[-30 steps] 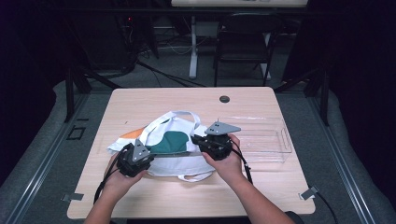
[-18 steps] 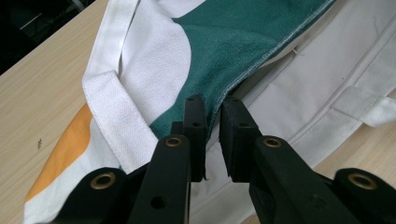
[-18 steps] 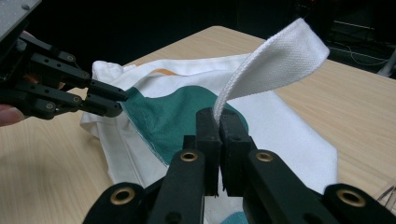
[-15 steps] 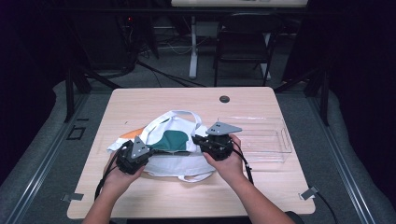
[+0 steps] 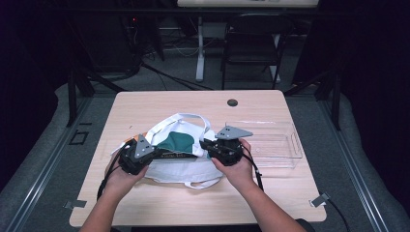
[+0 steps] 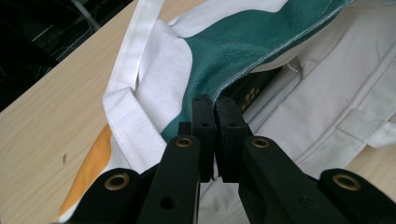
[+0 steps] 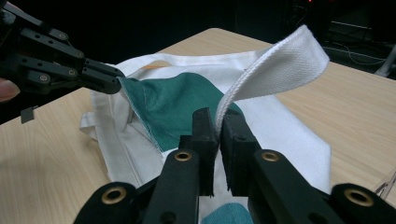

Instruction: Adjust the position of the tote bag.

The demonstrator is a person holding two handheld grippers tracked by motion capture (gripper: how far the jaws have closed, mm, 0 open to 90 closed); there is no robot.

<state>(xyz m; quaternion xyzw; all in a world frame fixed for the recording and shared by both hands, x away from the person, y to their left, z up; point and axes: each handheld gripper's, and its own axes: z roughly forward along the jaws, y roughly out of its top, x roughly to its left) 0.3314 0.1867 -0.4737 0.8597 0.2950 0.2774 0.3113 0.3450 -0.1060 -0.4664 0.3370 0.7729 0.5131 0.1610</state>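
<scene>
Lying near the middle of the light wooden table (image 5: 145,104), the white canvas tote bag with a dark green lining (image 5: 176,145) is pinched at both sides of its mouth. The left gripper (image 6: 210,105) has just closed its black jaws on the green-lined edge of the bag's opening, with a dark box (image 6: 254,88) visible inside. The right gripper (image 7: 215,119) clamps the opposite rim beside a white woven handle strap (image 7: 275,70), its jaws easing slightly. A clear plastic tray (image 5: 275,145) rests just right of the bag.
</scene>
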